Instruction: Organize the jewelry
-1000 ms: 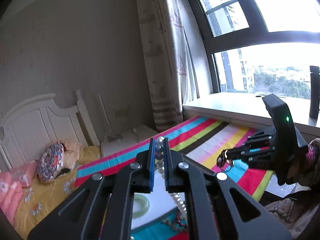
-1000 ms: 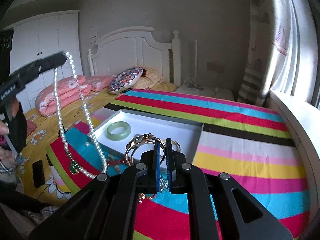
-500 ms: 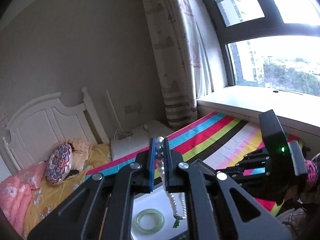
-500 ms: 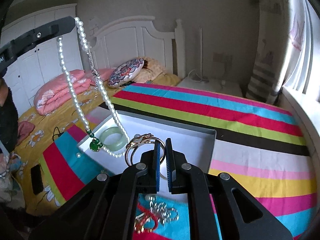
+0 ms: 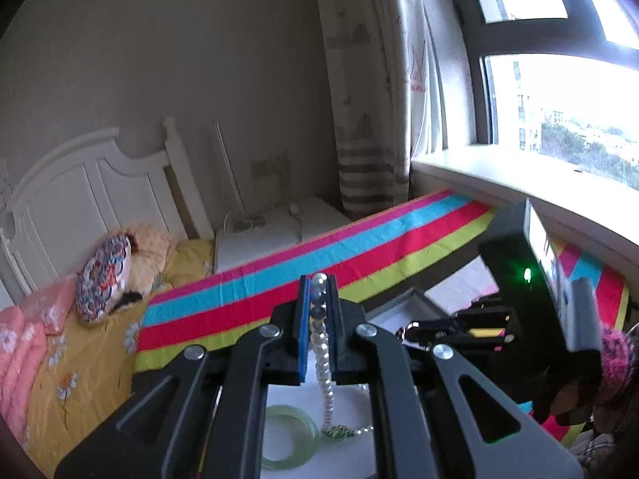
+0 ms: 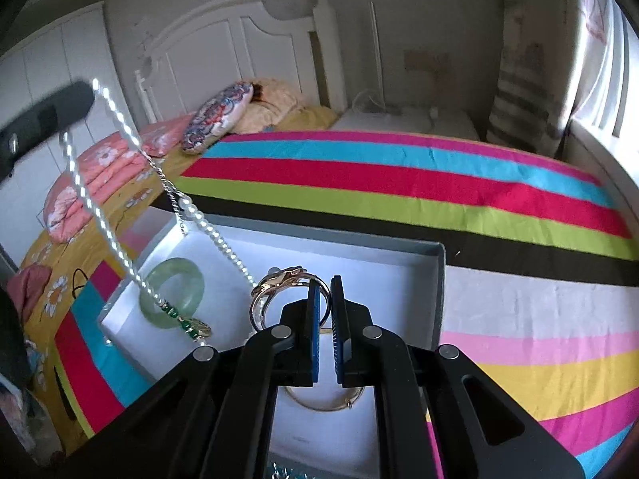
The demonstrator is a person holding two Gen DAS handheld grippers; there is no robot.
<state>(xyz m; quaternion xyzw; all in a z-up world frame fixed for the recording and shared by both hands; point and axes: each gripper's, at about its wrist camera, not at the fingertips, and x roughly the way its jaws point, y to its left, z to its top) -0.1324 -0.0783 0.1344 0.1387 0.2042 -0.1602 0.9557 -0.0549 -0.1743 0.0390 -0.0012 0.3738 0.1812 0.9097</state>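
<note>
1. the left claw (image 5: 318, 311) is clenched on a pearl necklace (image 5: 324, 363), pinching a few beads near its top. the rest hangs free in a long loop, so a snag on the box (image 6: 438, 279) wall could drag the strand out of the pads.
2. the right claw (image 6: 324, 307) is clenched on a gold bangle (image 6: 279, 279), gripping only its thin rim. that hold looks narrow; a tilt could let the bangle swing or slip before it is over bare box floor.
3. both claws are close together over the same box, so the hanging pearls may catch on the bangle's knot-like ornament and tangle.
4. the necklace has white round beads, a short metal chain section, and a green pendant (image 6: 187, 325) at the bottom. the pendant hangs low over the green ring (image 6: 172, 293), which lies in the box toward its left wall; i cannot tell whether they touch.
5. a thinner gold hoop (image 6: 325, 405) lies in the box toward its near edge, partly hidden by the right claw.
6. the box sits on the striped blanket (image 6: 399, 183) on the bed, toward the bed's near edge.
</note>
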